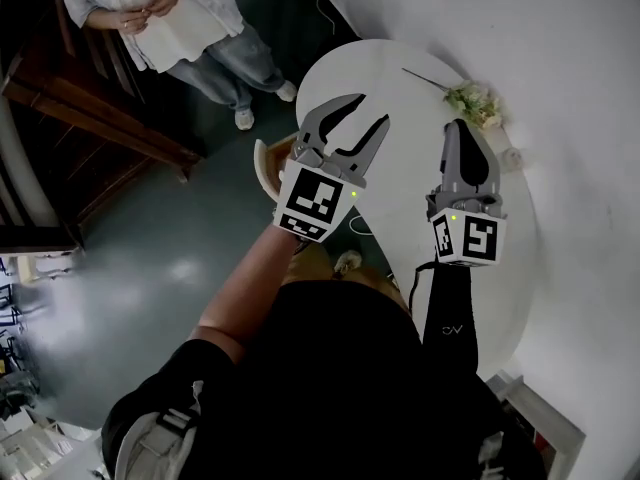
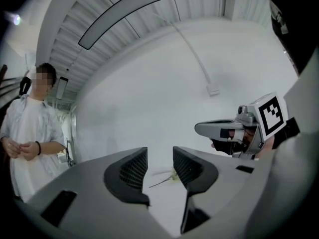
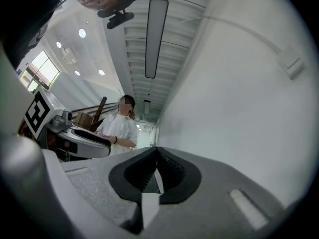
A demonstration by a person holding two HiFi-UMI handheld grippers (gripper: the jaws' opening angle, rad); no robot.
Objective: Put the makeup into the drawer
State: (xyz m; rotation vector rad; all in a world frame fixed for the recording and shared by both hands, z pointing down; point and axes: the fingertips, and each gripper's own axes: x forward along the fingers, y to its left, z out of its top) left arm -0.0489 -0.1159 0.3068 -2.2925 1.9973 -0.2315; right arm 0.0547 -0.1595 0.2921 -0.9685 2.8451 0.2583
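Nearest: the matte black fabric of the person's torso (image 1: 340,368) fills the lower part of the head view. A bare forearm (image 1: 245,288) rises from it to the left gripper (image 1: 368,113), which is grey moulded plastic with curved, horn-shaped fingers. A white cube with black square markers sits at its base. Its fingers stand moderately apart, ribbed black pads (image 2: 134,168) facing each other. Nothing is between them; only distant tabletop shows through the gap.

The right gripper (image 1: 462,128) is just beside it and of the same build, fingers drawn together tip to tip. In its own view the ribbed pads (image 3: 172,171) meet, leaving a thin sliver of light, with nothing gripped.

Below both is a round white table (image 1: 400,78), smooth and matte. Near its far right edge, by the white wall, lies a dried sprig (image 1: 470,100) with a thin stem and a pale green-cream head. A small white lump (image 1: 512,158) sits at the right edge, too small to identify. I cannot tell where the makeup or the drawer is.

Beyond the table's left edge:
- dark glossy floor (image 1: 150,268)
- dark wooden framework (image 1: 90,108)
- a bystander (image 1: 160,18) in a white shirt and jeans, hands clasped
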